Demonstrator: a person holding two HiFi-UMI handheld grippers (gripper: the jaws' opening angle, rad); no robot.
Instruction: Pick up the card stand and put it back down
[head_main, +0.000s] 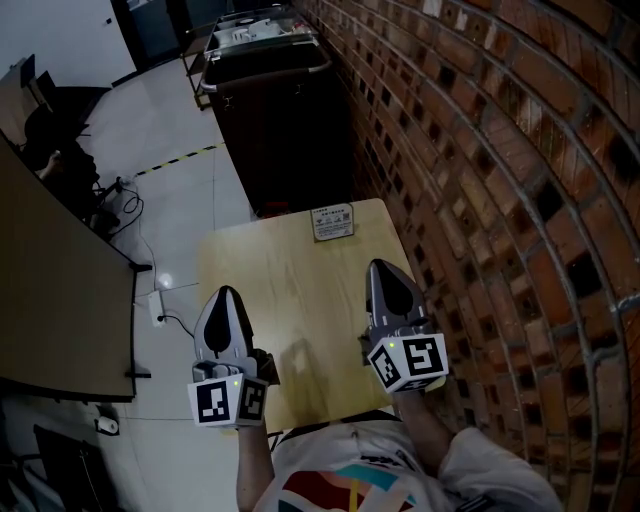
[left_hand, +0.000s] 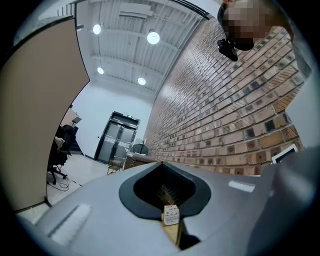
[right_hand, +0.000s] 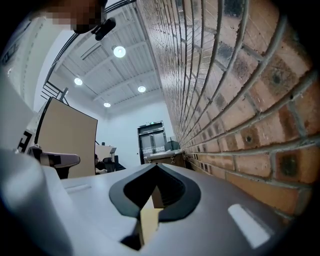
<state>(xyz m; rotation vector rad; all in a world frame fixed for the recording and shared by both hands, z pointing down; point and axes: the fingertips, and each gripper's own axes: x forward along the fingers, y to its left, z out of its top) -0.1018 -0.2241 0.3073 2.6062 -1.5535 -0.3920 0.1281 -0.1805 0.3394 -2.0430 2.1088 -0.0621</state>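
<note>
Now left tool (head_main: 227, 293), right tool (head_main: 381, 267) closed, empty; card stand (head_main: 332, 222) on table (head_main: 290, 300), far end.

Your card stand (head_main: 332, 222) sits at the far edge of the table (head_main: 280, 290), near the brick wall (head_main: 500, 150) on your right, with left gripper (head_main: 226, 294) and right gripper (head_main: 381, 267) over the near end and a cart (head_main: 270, 110) behind the table.

The left gripper (head_main: 227, 293) and right gripper (head_main: 381, 266) are held side by side, well apart, pointing forward about level, each with its fingers (head_main: 222, 325) closed together.
</note>
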